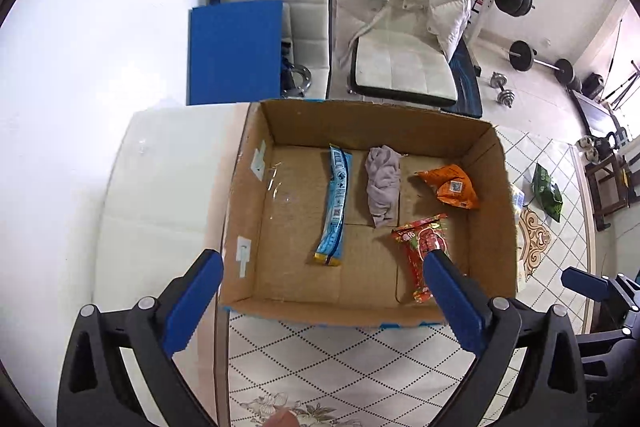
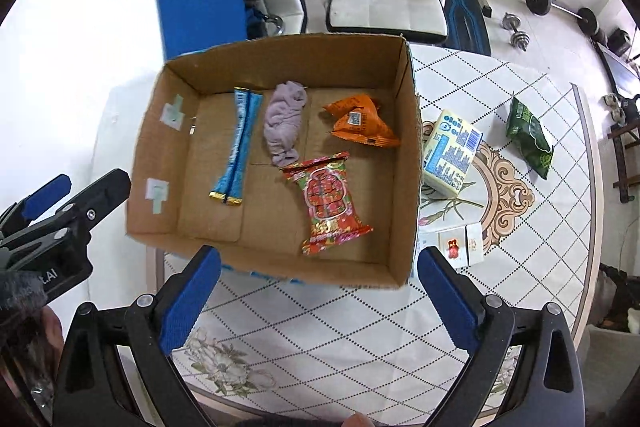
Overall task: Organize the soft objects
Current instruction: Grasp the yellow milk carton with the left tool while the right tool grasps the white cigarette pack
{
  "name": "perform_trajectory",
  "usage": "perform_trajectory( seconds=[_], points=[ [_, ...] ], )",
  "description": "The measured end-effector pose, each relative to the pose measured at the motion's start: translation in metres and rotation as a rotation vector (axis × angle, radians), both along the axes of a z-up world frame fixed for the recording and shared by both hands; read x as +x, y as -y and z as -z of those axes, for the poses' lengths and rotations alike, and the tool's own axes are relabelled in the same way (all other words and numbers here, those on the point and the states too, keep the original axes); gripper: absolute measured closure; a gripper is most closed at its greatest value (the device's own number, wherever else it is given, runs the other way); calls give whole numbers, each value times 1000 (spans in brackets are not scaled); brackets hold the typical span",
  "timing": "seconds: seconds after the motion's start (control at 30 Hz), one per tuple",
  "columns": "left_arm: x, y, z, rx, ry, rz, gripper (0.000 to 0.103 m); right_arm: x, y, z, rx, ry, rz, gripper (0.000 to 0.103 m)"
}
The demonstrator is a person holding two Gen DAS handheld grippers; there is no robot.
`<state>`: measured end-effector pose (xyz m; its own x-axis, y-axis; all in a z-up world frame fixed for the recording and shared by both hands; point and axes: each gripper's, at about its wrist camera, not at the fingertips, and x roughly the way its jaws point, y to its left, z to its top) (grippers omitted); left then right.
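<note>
four soft things in box already: blue pack, cloth, orange bag, red bag. green bag and tissue pack wait on surface. left tongs and right tongs spread, holding nothing.

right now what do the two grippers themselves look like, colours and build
Both match: the left gripper and right gripper have black plastic frames with silver rivets and triangular cutouts, and two long fingers faced with ribbed blue pads. White lettering ending "t.AI" marks the left one's body.
</note>
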<state>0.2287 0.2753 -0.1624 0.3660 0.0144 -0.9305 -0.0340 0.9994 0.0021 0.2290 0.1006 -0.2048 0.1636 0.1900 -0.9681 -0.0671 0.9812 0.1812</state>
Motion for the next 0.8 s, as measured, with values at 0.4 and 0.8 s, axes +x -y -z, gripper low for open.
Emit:
perform_trajectory(
  seconds=[0.4, 0.8],
  points=[
    [-23, 48, -2, 50, 0, -47, 1, -16, 77, 3, 80, -6, 80, 2],
    [2, 115, 68, 56, -152, -34, 0, 12, 217, 190, 258, -465, 640, 2]
  ],
)
